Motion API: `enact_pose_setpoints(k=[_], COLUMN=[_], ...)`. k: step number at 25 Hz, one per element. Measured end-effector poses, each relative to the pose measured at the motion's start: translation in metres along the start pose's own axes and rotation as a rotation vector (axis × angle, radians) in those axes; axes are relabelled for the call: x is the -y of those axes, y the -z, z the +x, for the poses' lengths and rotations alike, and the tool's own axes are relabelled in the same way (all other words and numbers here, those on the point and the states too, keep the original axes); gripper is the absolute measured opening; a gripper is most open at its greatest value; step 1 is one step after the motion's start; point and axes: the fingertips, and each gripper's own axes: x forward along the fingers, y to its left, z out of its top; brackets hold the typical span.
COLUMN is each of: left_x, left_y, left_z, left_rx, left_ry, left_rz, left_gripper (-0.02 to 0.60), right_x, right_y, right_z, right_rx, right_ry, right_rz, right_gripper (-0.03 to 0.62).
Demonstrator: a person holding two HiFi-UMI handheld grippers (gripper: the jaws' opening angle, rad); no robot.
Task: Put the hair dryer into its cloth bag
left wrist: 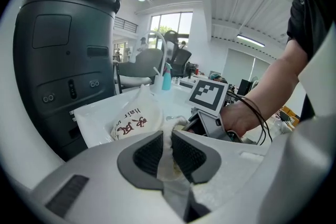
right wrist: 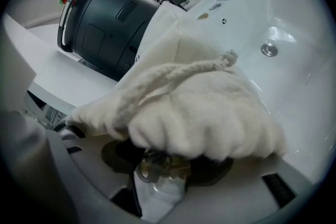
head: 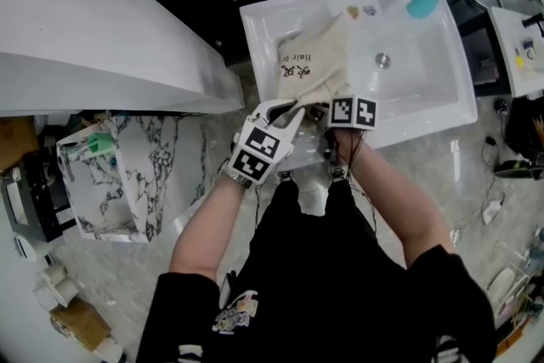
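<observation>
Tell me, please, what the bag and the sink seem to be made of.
Bag: cream woven cloth with a matte look, probably cotton. It wrinkles, gathers softly at the mouth and has a twisted cord. Sink: white and glossy with sharp highlights, likely ceramic, though moulded resin is possible.

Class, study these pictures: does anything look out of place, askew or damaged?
The cloth bag lies in the white sink, an unusual place for it. Its mouth is bunched, pinched by the left hand-held gripper. Nothing looks spilled or broken.
</observation>
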Motion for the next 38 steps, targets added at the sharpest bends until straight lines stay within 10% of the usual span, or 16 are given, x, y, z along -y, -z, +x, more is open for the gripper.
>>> enact_pose_setpoints(k=[22,28,38], left_x=[0.001,0.010,0.042], left_y=[-0.011,-0.037,-0.102], left_z=[-0.035,-0.061,-0.098], left_rx=[0.068,0.170,0.354], left_ry=[-0.095,-0.149,-0.256], left_rz=[-0.061,-0.104,-0.134], left_gripper=[0.120,0.132,0.132], right_x=[-0.022,-0.041,-0.110], right_y=[0.025,0.000,-0.070], right_z=[-0.080,-0.141,-0.255], right_rx=[-0.048,0.108,0.442], right_ry=[-0.115,-0.226,-0.277], right_rz=[-0.320,-0.447,-0.971], right_gripper=[0.224,-0.005,-0.005])
